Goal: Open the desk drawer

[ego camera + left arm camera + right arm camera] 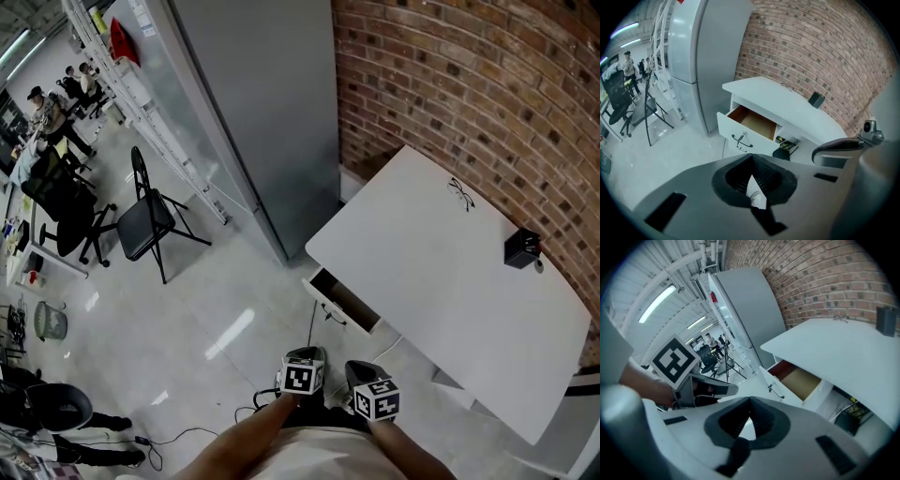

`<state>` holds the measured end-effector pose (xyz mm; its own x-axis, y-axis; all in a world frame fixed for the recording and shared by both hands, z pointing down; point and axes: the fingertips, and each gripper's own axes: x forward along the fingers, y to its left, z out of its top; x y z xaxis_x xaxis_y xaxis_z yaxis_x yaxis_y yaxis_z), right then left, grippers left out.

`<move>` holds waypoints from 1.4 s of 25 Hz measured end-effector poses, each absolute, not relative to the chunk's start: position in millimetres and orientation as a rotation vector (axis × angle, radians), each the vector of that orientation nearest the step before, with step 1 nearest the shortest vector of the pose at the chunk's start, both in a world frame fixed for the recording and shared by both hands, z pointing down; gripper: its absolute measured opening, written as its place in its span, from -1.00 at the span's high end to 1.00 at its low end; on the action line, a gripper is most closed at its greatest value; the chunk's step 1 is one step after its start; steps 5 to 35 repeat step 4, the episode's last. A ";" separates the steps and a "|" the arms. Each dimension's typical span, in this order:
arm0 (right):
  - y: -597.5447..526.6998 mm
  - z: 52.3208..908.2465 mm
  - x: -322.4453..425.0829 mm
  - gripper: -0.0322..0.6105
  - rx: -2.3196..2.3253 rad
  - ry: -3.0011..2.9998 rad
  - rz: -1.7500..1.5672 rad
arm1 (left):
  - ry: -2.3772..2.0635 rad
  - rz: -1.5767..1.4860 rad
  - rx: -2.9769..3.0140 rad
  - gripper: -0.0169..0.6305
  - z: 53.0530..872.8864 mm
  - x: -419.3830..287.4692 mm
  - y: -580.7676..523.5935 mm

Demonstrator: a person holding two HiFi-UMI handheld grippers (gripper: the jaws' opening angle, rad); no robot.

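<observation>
With the drawer (345, 300) pulled out of the desk (450, 281), left gripper (302, 356) and right gripper (364, 372) hang well back from it, seemingly finished, jaws closed, empty.

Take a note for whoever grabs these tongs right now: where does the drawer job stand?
Left tongs: shut, empty, held back from the desk.
Right tongs: shut, empty, close beside the left.
Drawer: under the top of the white desk, pulled out, brown bottom showing, handle free.
Done: drawer is open.
Left: probably nothing. Pull it further only if it should be fully out.
</observation>
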<state>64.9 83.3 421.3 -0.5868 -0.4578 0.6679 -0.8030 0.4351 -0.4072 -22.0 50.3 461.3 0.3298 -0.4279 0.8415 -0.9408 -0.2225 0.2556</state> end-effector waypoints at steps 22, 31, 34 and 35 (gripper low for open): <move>85.3 420.7 70.4 0.85 1.076 -2.223 0.989 | -1.210 0.812 1.823 0.93 459.6 -16.7 53.9; 85.3 420.7 70.4 0.85 1.076 -2.223 0.989 | -1.210 0.812 1.823 0.93 459.6 -16.7 53.9; 85.3 420.7 70.4 0.85 1.076 -2.223 0.989 | -1.210 0.812 1.823 0.93 459.6 -16.7 53.9; 85.3 420.7 70.4 0.85 1.076 -2.223 0.989 | -1.210 0.812 1.823 0.93 459.6 -16.7 53.9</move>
